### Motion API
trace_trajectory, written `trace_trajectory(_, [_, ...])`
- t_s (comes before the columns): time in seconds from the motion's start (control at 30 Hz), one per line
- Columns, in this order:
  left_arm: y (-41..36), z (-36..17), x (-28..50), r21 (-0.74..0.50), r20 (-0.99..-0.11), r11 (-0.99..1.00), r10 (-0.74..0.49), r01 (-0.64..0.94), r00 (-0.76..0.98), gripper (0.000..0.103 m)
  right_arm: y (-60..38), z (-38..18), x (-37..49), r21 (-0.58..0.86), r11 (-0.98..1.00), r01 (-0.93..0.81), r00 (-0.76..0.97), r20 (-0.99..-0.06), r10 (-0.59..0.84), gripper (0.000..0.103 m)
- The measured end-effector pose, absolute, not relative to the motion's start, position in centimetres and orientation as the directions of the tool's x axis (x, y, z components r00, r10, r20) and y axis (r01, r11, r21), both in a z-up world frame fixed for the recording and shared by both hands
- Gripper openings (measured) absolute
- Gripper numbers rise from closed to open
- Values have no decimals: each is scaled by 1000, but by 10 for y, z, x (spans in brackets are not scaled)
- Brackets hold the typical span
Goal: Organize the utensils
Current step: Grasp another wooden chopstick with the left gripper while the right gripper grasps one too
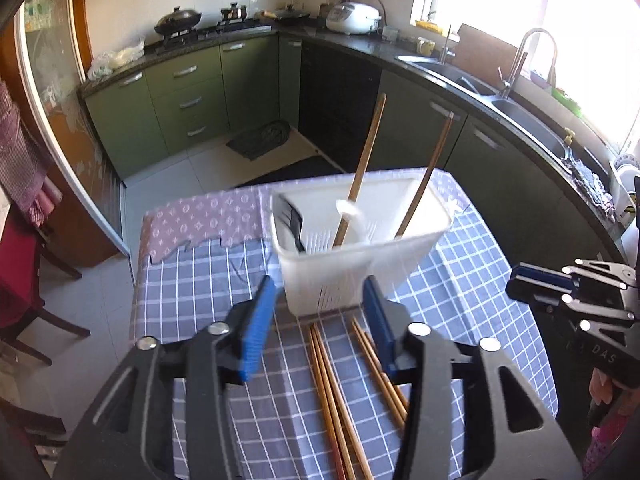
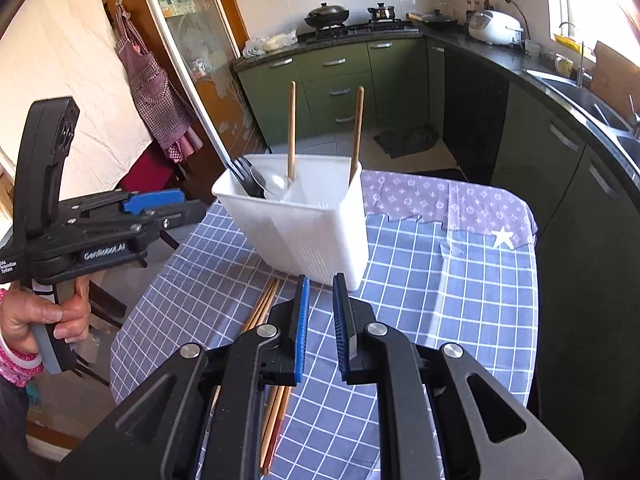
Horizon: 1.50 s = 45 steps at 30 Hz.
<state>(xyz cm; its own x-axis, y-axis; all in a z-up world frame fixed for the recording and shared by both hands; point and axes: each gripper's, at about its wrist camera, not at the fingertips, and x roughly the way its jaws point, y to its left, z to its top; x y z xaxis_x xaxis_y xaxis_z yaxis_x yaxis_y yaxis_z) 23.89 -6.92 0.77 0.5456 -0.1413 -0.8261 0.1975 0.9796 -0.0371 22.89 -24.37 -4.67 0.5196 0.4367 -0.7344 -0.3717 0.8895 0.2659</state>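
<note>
- Hovering over the near part of the table (image 1: 224,280), the left gripper (image 1: 320,300) is spreading its blue pads (image 1: 256,328) wide apart and is gripping nothing.
- Sitting just beyond those pads, the white utensil holder (image 1: 360,248) is resting on the blue checked cloth (image 1: 200,292) that is covering the table.
- Two chopsticks are standing in the holder: one (image 1: 362,168) is leaning against the middle divider, and the other (image 1: 430,172) is leaning in the right-hand compartment.
- A dark spoon (image 2: 250,180) and a pale one are lying in the holder's left compartment; how they are touching is hard to tell.
- More chopsticks (image 1: 332,392) are lying flat on the cloth in front of the holder, partly running under the left gripper's right finger.
- The right gripper (image 2: 320,320) is hanging beside the holder's near corner with its pads (image 2: 302,328) only narrowly apart, and nothing is sitting between them.
- In the right wrist view the left gripper (image 2: 160,204) is showing at the left edge, with a hand (image 2: 36,320) wrapping round its handle.
- A purple patterned cloth (image 2: 420,200) is lying across the far end of the table.
</note>
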Motion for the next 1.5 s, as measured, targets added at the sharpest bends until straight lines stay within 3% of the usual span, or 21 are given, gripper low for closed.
trace_trajectory(0.27, [-70, -93, 229, -80, -952, 985, -122, 156, 281, 48, -234, -88, 230, 261, 890, -375, 438, -796, 418, 16])
trace_trajectory(0.4, [-73, -118, 229, -67, -968, 987, -99, 143, 229, 33, -231, -101, 230, 262, 886, -383, 404, -815, 416, 16])
trace_trajectory(0.8, [-66, -135, 237, -46, -979, 990, -71, 131, 192, 17, -227, -122, 236, 260, 890, -374, 364, -842, 398, 16])
trace_trajectory(1.5, [-77, -153, 247, -42, -987, 990, -63, 138, 150, 9, -204, -142, 241, 204, 895, -397, 301, -892, 337, 16])
